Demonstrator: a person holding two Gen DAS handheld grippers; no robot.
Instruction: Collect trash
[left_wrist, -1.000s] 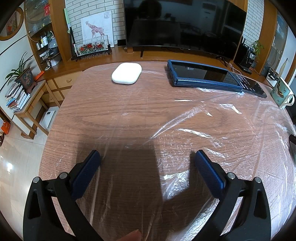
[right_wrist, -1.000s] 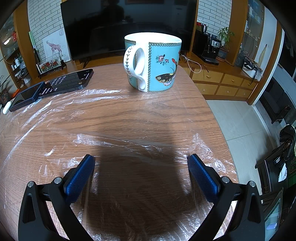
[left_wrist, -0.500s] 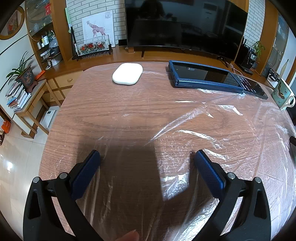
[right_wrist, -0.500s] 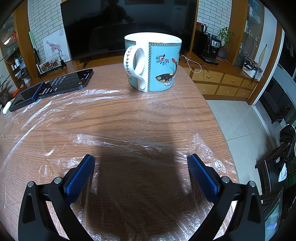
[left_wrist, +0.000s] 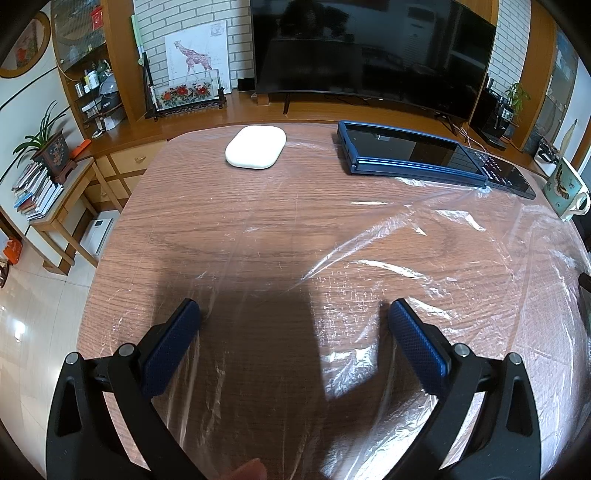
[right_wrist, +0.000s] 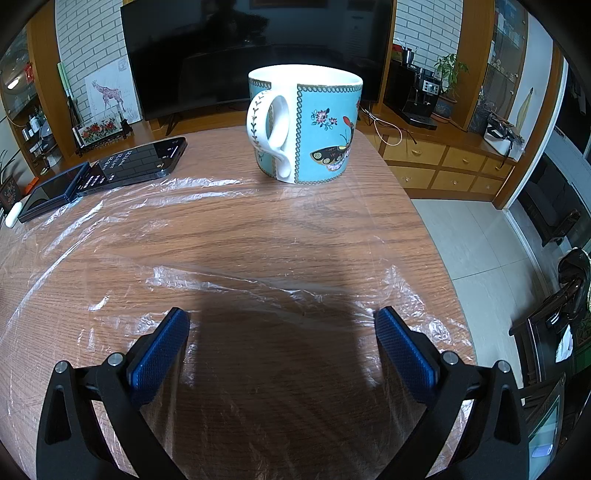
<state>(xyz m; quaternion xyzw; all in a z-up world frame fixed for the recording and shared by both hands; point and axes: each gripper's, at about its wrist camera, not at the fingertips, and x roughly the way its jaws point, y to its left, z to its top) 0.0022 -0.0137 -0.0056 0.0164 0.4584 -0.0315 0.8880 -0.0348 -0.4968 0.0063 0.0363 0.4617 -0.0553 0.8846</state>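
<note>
Nothing collected yet, I judge: my left tool (left_wrist: 293, 314) and right tool (right_wrist: 282, 321) both hang released and empty over the clear plastic film (left_wrist: 369, 266), which lies spread on the tabletop (left_wrist: 207, 206) before the mug (right_wrist: 306, 125).

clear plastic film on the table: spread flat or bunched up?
Spread. The clear plastic film lies thin over the wooden table, wrinkled, wood grain showing through.

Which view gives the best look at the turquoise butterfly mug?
The right wrist view. The turquoise butterfly mug stands upright there, near and central on the wooden table, with its white handle, rim and printed pattern clear. The left wrist view catches only a small, distorted part of it at the far right edge, past the black phone.
</note>
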